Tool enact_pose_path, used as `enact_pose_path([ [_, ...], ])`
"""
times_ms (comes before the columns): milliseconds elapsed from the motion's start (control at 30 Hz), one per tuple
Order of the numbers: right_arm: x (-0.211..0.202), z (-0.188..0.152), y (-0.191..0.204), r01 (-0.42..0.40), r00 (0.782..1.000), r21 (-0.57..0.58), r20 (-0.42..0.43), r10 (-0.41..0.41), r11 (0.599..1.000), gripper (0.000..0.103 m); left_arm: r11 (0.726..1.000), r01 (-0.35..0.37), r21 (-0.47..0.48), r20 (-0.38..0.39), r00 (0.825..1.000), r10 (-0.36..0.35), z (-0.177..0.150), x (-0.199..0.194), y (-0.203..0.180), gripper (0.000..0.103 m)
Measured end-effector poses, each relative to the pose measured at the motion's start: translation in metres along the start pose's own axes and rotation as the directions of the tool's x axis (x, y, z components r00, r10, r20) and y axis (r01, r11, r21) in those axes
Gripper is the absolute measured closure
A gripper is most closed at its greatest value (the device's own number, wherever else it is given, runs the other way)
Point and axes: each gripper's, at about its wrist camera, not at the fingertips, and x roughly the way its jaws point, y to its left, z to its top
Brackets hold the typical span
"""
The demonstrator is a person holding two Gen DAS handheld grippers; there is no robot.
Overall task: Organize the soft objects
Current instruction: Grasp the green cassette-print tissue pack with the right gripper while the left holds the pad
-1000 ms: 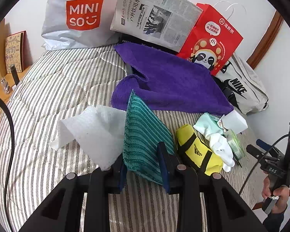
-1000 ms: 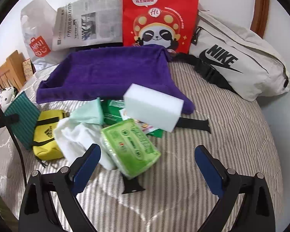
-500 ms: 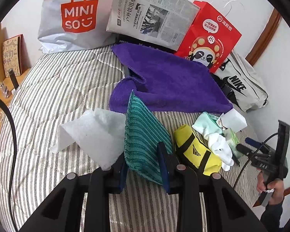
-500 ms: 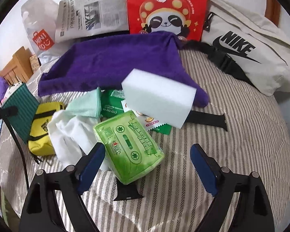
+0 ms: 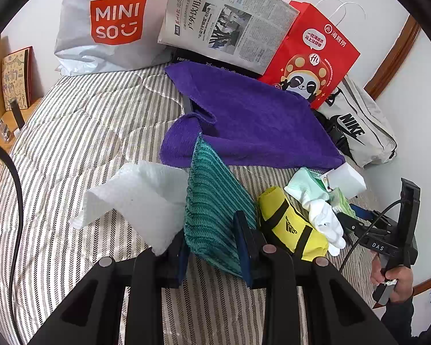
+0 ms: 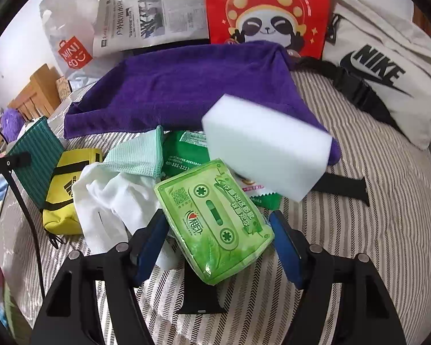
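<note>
Right gripper (image 6: 218, 241) nearer; MINISO bag (image 5: 109, 23).

— How many cloths on the bed (image 5: 80, 132)?

— Three: one purple towel (image 6: 186, 86), one teal ribbed cloth (image 5: 212, 210), one mint waffle cloth (image 6: 138, 155).

— Bags?

— Four: one white MINISO bag (image 5: 106, 23), one red panda bag (image 6: 267, 8), one grey Nike bag (image 6: 388, 72), one yellow pouch (image 6: 69, 189).

— The rest?

— One white sponge block (image 6: 267, 146), one green tissue pack (image 6: 215, 218), one dark green packet (image 6: 184, 152), one white glove (image 6: 106, 195), one white paper sheet (image 5: 138, 195), one newspaper (image 5: 227, 20).

— Claws?

— Two: the left claw (image 5: 212, 256) and the right claw (image 6: 218, 247).
</note>
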Motion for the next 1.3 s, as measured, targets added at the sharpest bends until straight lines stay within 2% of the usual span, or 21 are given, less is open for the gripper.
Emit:
enact_pose_path([
  [400,-0.029,0.002,0.001,0.008,0.999,-0.012,0.043,-0.008,1.000,0.035,1.000,0.019,0.000,0.010,1.000,-0.019,-0.001,-0.010,-0.002,0.076],
  [800,-0.048,0.008,0.019,-0.018,0.997,-0.034,0.075,0.021,0.999,0.035,0.999,-0.018,0.034,0.049,0.999,0.017,-0.004,-0.037,-0.010,0.077],
  [1167,-0.056,0.010,0.025,-0.013,0.997,-0.042,0.078,0.016,0.999,0.035,0.998,-0.055,0.035,0.018,0.998,0.055,-0.004,-0.006,-0.014,0.077],
  [1300,-0.059,0.010,0.022,-0.009,0.997,-0.035,0.081,0.012,0.999,0.035,1.000,-0.010,-0.005,0.015,1.000,0.010,0.001,-0.007,-0.008,0.080],
])
